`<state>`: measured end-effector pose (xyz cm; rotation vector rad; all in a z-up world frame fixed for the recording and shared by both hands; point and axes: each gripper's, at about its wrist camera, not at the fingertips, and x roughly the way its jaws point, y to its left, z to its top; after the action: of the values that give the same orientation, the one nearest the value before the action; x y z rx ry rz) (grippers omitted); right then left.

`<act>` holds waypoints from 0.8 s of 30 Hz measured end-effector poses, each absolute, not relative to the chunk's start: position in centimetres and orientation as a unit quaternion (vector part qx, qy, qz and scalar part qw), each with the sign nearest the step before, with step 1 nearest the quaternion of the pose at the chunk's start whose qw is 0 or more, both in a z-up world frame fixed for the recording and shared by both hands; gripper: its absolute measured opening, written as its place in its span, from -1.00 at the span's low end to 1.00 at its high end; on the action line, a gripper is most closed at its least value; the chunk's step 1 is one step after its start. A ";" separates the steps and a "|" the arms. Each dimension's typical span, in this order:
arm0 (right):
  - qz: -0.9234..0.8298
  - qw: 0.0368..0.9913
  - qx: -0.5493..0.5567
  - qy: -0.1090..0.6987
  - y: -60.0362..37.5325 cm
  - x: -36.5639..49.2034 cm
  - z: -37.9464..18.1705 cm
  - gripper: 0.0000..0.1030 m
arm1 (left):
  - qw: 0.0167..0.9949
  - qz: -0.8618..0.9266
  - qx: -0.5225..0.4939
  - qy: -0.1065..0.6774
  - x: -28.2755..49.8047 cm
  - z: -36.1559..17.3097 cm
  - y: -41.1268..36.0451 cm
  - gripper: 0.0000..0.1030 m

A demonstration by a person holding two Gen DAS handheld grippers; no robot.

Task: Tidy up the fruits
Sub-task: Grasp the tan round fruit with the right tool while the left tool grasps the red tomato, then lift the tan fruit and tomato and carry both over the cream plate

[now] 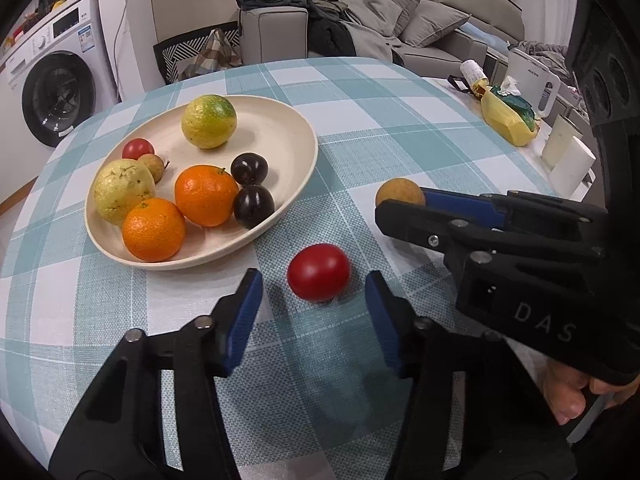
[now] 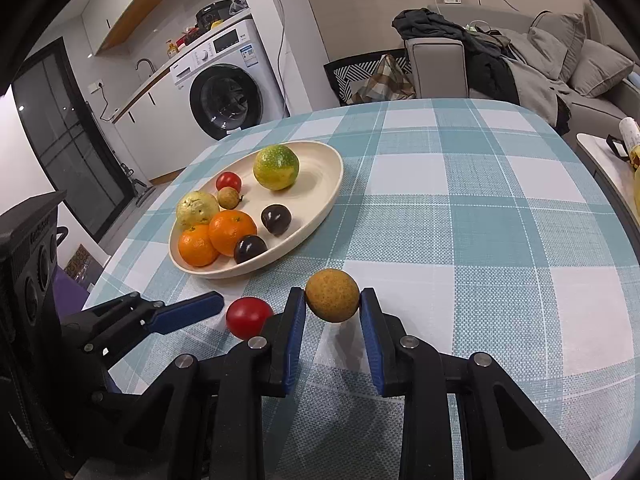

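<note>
A cream plate [image 1: 286,140] [image 2: 320,176] on the checked tablecloth holds two oranges [image 1: 206,195], a green-yellow citrus [image 1: 209,121], a pale guava [image 1: 122,191], two dark plums [image 1: 253,205], a small tomato [image 1: 137,149] and a small brown fruit [image 1: 154,166]. A red tomato [image 1: 319,272] [image 2: 248,317] lies on the cloth between the blue pads of my left gripper [image 1: 313,286], with a gap on each side. My right gripper [image 2: 332,300] is shut on a round tan fruit [image 2: 332,295] [image 1: 400,195], held just above the cloth.
The right gripper's body [image 1: 520,248] sits close to the right of the tomato. A yellow bag [image 1: 508,120] and white boxes [image 1: 572,168] stand on a side surface at the right. A washing machine [image 2: 228,92] and a sofa [image 1: 432,28] lie beyond the table.
</note>
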<state>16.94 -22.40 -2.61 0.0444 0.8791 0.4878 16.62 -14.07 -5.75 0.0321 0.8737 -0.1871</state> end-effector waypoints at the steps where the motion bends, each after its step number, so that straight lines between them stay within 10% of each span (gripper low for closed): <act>1: 0.233 0.876 0.021 0.422 -22.4 16.9 -2.6 -0.44 | 0.901 -0.093 0.014 0.423 16.7 -5.8 -14.0 -0.23; 24: 0.234 0.876 0.023 0.420 -22.4 17.0 -2.6 -0.44 | 0.898 -0.110 -0.015 0.426 17.1 -6.0 -13.1 -0.45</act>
<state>16.98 -22.40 -2.62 0.0488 0.8768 0.4893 17.08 -13.14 -5.98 -0.0317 0.8825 -0.2286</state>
